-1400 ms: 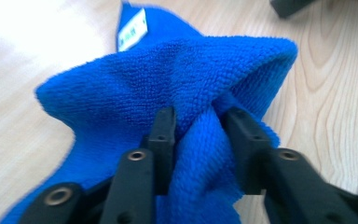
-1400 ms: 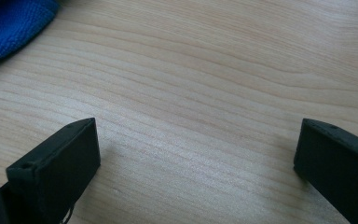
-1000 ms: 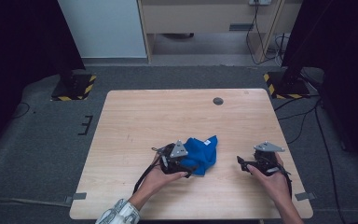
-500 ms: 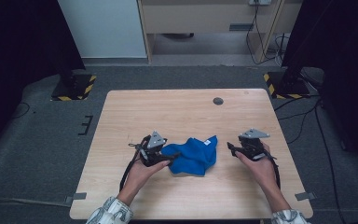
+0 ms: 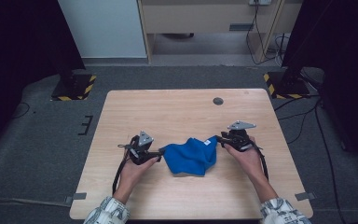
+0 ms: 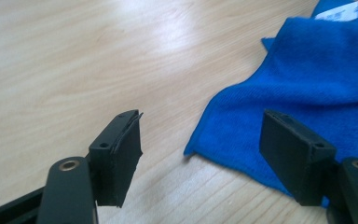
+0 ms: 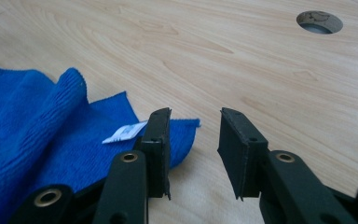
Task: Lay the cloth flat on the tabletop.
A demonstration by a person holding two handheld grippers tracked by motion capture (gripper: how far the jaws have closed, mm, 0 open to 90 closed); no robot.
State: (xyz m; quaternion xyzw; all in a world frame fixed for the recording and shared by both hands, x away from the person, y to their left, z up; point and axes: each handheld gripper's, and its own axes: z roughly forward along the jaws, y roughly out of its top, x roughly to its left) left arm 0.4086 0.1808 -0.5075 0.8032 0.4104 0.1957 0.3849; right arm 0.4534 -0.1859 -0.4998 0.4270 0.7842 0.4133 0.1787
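- Left gripper (image 5: 160,152) is seen at the left corner of the crumpled blue microfibre cloth (image 5: 191,156); its jaws stand wide apart and have just been closing. In the left gripper view that cloth corner lies low on the bench between them, with neither pad pressed on it.
- Right gripper (image 5: 219,138) is placed at the cloth's upper right corner, where a small white label (image 7: 124,133) is sewn. Its jaws have just been closing and are left with a moderate gap; in the right gripper view the cloth corner lies just beyond the left pad, and bare wood is seen in the gap. Nothing is held.
- A hand is wrapped round each gripper's body, the left hand (image 5: 135,167) below and left of the cloth, the right hand (image 5: 246,156) to the cloth's right.
- The cloth is bunched in folds on the pale wooden bench (image 5: 177,112), lying between the two grippers and nearer the person's edge than the far edge.
- A round dark cable hole (image 5: 218,101) is set in the bench, well beyond the cloth towards the far edge.
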